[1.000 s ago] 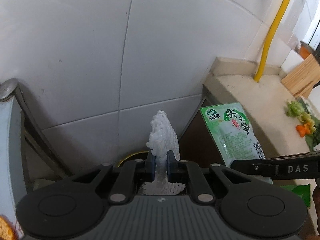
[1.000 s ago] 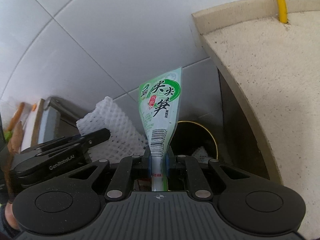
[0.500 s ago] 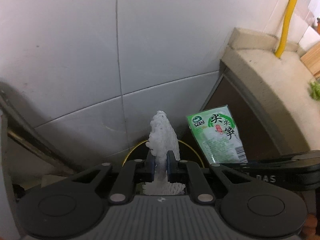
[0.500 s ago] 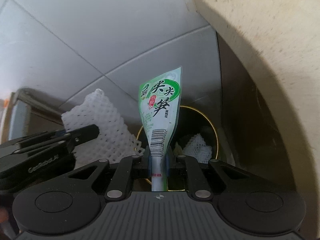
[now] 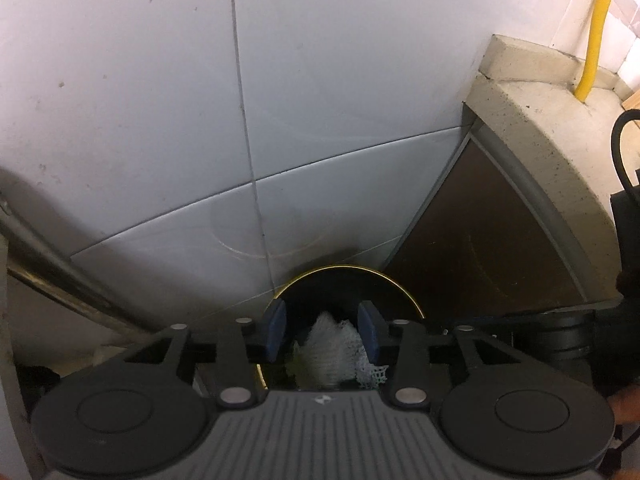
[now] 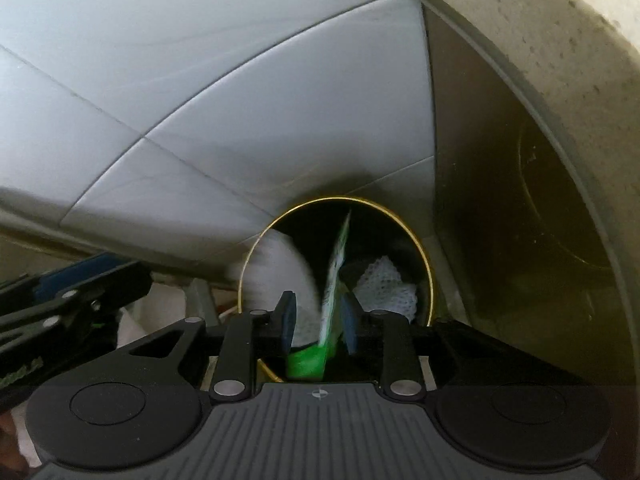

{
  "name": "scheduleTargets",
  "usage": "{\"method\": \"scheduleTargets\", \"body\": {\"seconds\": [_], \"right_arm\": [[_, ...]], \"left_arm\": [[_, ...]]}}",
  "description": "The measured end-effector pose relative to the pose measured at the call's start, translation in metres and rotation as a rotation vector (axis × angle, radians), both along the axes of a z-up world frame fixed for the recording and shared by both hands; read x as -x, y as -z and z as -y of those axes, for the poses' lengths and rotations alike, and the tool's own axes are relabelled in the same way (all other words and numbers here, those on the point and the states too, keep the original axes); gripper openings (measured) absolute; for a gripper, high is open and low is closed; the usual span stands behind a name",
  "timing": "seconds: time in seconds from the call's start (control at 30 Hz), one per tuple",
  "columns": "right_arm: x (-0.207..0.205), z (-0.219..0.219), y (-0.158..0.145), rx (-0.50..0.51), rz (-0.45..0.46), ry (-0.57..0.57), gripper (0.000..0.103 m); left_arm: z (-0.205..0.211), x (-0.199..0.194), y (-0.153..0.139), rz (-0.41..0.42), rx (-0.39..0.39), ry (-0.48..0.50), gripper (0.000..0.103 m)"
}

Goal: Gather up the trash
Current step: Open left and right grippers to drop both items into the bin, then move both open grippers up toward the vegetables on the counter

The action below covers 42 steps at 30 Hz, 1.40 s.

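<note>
place: home kitchen | cues: tiled wall, stone counter, bin below

White foam net: crumpled mesh, seen over dark mouth of bin, blurred in right wrist view. Green snack wrapper: thin, edge-on, upright, slightly tilted, top part inside bin opening (print too blurred to read). Bin: round, black inside, gold rim, by tiled wall. Second white net piece lies inside bin, right side.
</note>
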State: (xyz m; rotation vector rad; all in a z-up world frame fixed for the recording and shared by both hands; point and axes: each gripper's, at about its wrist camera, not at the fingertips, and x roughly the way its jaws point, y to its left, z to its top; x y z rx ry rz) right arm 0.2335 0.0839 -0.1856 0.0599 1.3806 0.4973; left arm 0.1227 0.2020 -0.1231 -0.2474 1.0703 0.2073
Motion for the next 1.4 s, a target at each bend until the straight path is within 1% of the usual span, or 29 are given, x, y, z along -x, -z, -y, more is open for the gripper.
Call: {"method": "scheduleTargets", "body": {"seconds": [0.1,0.2,0.3,0.47,0.53,0.6,0.67,0.73,0.8,0.97,1.03,1.07,1.17,1.23,1.33,1.4], "right_arm": [[0.001,0.004,0.001,-0.002,-0.006,0.023,0.033],[0.005,0.012,-0.009,-0.003,0.004,0.035,0.034],[0.010,0.018,-0.021,-0.015,0.019,0.047,0.039],[0.019,0.031,-0.037,-0.012,0.055,0.048,0.043],[0.022,0.034,-0.045,-0.018,0.068,0.051,0.050],[0.026,0.037,-0.053,-0.018,0.089,0.049,0.053],[0.032,0.037,-0.061,-0.015,0.113,0.047,0.054],[0.038,0.040,-0.071,-0.018,0.135,0.045,0.059],[0.043,0.043,-0.084,-0.022,0.163,0.046,0.059],[0.054,0.051,-0.111,-0.025,0.233,0.055,0.063],[0.059,0.055,-0.119,-0.024,0.259,0.061,0.068],[0.062,0.058,-0.123,-0.023,0.271,0.066,0.068],[0.074,0.070,-0.138,-0.023,0.304,0.077,0.070],[0.082,0.080,-0.146,-0.022,0.318,0.091,0.072],[0.098,0.101,-0.157,-0.005,0.349,0.118,0.075],[0.110,0.118,-0.166,0.005,0.376,0.141,0.076]], "left_arm": [[-0.001,0.001,-0.003,0.011,0.012,0.003,0.036],[-0.001,0.002,-0.006,0.030,0.024,0.010,0.037],[-0.001,0.004,-0.009,0.046,0.023,0.015,0.037],[0.004,0.006,-0.014,0.068,-0.014,0.036,0.037],[0.005,0.008,-0.016,0.077,-0.026,0.042,0.037],[0.006,0.009,-0.019,0.093,-0.039,0.047,0.037],[0.007,0.012,-0.024,0.125,-0.057,0.054,0.037],[0.010,0.015,-0.028,0.159,-0.086,0.066,0.037],[0.015,0.016,-0.032,0.186,-0.123,0.084,0.037],[0.023,0.019,-0.037,0.217,-0.188,0.131,0.038],[0.027,0.021,-0.038,0.227,-0.219,0.149,0.038],[0.030,0.022,-0.039,0.231,-0.236,0.157,0.038],[0.039,0.023,-0.039,0.243,-0.294,0.200,0.044],[0.048,0.025,-0.039,0.250,-0.320,0.240,0.046],[0.059,0.027,-0.041,0.270,-0.325,0.300,0.050],[0.064,0.030,-0.043,0.292,-0.313,0.328,0.059]]}}
